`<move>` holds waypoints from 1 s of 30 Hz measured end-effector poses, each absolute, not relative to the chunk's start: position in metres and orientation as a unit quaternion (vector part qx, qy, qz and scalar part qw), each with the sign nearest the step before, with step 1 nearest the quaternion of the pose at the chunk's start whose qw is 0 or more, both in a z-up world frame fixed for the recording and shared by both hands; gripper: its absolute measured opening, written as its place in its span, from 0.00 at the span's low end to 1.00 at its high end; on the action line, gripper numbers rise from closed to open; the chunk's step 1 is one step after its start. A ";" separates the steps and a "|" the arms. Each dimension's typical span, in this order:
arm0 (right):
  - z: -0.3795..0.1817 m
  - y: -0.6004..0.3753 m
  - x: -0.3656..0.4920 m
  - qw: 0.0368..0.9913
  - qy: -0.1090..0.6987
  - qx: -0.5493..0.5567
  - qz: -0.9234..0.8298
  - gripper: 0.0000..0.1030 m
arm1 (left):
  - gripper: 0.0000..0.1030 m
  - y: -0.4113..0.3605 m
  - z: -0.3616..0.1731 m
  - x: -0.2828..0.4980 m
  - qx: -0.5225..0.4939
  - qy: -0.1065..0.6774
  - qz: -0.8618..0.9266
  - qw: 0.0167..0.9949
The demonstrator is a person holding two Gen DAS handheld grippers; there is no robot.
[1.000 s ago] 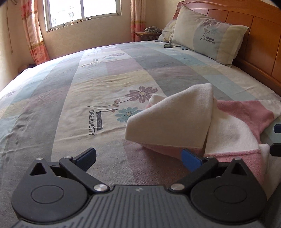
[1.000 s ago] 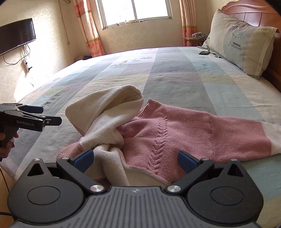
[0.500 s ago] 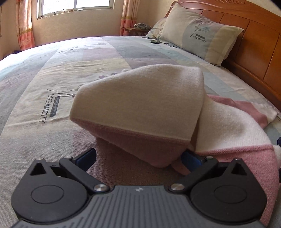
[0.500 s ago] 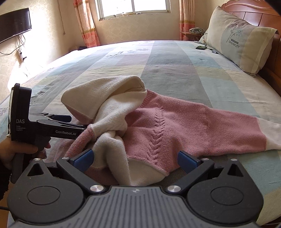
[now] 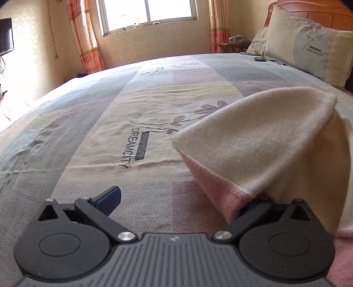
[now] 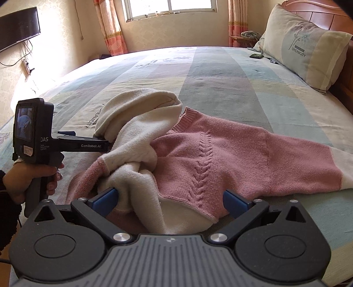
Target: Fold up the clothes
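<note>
Pink-and-cream sweater (image 6: 198,154) lies near the bed's front edge, 1 sleeve stretched flat to the right, the other bunched into a cream hump on the left. Wide bare bedspread (image 5: 110,132) beyond it toward the window (image 5: 150,13).

Left gripper (image 5: 178,198), jaws wide apart, right fingertip tucked under the hump's pink hem; left fingertip over bare cloth. Right gripper (image 6: 169,198), jaws apart, straddles the sweater's front hem.

Pillow (image 6: 304,46) against the wooden headboard, TV (image 6: 17,28) on the left wall.

Since 1 second ago, the left gripper has closed in on the hump.
</note>
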State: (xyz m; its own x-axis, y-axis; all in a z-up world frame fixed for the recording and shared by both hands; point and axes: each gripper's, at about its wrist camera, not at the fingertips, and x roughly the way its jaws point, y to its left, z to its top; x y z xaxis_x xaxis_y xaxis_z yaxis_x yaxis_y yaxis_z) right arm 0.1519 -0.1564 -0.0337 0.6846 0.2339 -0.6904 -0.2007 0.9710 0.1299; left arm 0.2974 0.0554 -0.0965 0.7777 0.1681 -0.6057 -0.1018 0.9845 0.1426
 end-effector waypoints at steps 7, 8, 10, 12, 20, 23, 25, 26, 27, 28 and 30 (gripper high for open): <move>-0.032 -0.163 0.151 0.920 0.376 0.013 0.105 1.00 | 1.00 0.099 -0.076 0.300 0.107 0.299 0.166 0.933; -0.032 -0.164 0.152 0.921 0.376 0.014 0.104 1.00 | 1.00 0.109 -0.071 0.301 0.112 0.297 0.180 0.931; -0.033 -0.165 0.153 0.921 0.376 0.016 0.100 1.00 | 1.00 0.133 -0.060 0.304 0.114 0.290 0.214 0.926; -0.033 -0.165 0.153 0.922 0.375 0.016 0.099 1.00 | 1.00 0.157 -0.046 0.303 0.117 0.280 0.244 0.921; -0.033 -0.163 0.152 0.923 0.371 0.016 0.103 1.00 | 1.00 0.229 -0.006 0.286 0.136 0.248 0.323 0.903; -0.033 -0.160 0.151 0.922 0.372 0.015 0.105 1.00 | 1.00 0.240 -0.016 0.280 0.154 0.276 0.322 0.892; -0.033 -0.158 0.150 0.922 0.373 0.014 0.109 1.00 | 1.00 0.247 -0.026 0.276 0.155 0.301 0.317 0.886; -0.033 -0.158 0.149 0.922 0.373 0.012 0.109 1.00 | 1.00 0.251 -0.033 0.275 0.153 0.317 0.311 0.883; -0.032 -0.157 0.149 0.922 0.373 0.011 0.109 1.00 | 1.00 0.256 -0.039 0.274 0.153 0.335 0.305 0.878; -0.032 -0.157 0.148 0.922 0.373 0.009 0.109 1.00 | 1.00 0.261 -0.043 0.273 0.155 0.347 0.301 0.875; -0.031 -0.158 0.146 0.922 0.372 0.009 0.108 1.00 | 1.00 0.267 -0.048 0.269 0.160 0.359 0.297 0.870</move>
State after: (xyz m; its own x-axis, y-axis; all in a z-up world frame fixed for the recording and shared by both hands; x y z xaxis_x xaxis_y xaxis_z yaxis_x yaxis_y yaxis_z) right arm 0.1464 -0.1581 -0.0314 0.6998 0.2051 -0.6843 -0.1917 0.9767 0.0966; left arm 0.2693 0.2667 -0.0484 0.5656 0.6320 -0.5297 -0.4016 0.7722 0.4924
